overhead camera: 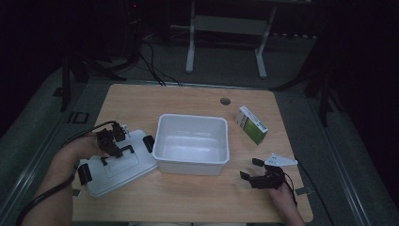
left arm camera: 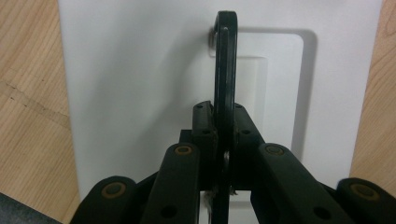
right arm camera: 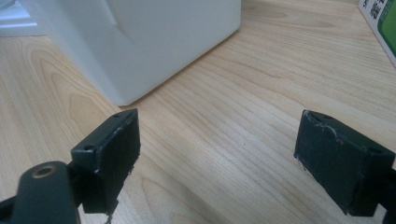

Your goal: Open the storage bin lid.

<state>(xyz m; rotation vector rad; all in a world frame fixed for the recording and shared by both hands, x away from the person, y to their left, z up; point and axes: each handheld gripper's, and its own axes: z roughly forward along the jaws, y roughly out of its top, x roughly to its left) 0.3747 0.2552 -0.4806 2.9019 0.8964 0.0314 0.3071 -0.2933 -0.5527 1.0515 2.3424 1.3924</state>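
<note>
A white lid (overhead camera: 117, 167) with black side clips lies flat on the table, left of a white open bin (overhead camera: 193, 143). My left gripper (overhead camera: 114, 147) is shut on the lid's black handle (left arm camera: 225, 70), which stands upright between the jaws over the lid (left arm camera: 140, 93). My right gripper (overhead camera: 251, 169) rests open low over the wood at the bin's right front corner, nothing between its fingers (right arm camera: 112, 154). The bin's corner (right arm camera: 140, 42) shows close ahead of it.
A green and white carton (overhead camera: 251, 125) lies behind the right gripper, its edge (right arm camera: 380, 23) at the far right of the right gripper view. A round grommet (overhead camera: 225, 101) sits at the table's back. Bare wood spans the front middle.
</note>
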